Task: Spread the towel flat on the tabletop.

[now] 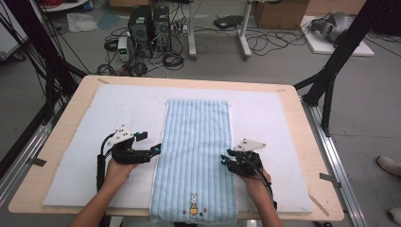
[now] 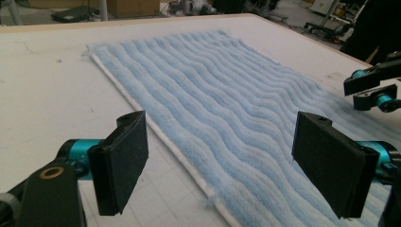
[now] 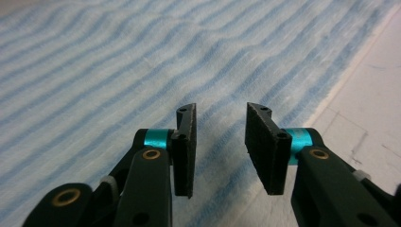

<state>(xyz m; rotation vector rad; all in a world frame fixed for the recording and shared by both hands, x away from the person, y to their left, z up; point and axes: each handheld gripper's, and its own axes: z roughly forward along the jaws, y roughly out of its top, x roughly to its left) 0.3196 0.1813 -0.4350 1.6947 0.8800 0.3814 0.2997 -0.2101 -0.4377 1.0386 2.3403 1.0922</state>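
A light blue ribbed towel lies flat lengthwise on the white mat, with a small rabbit picture at its near end. My left gripper hovers at the towel's left edge, jaws wide open and nothing between them. My right gripper is at the towel's right edge, pointing inward over the blue cloth. Its jaws stand apart with a bare gap between the pads. The right gripper's tips also appear across the towel in the left gripper view.
The mat covers most of a wooden table. Behind the table, computer towers and tangled cables sit on the floor. Black frame legs stand at the table's right and left sides. A person's shoes are at the far right.
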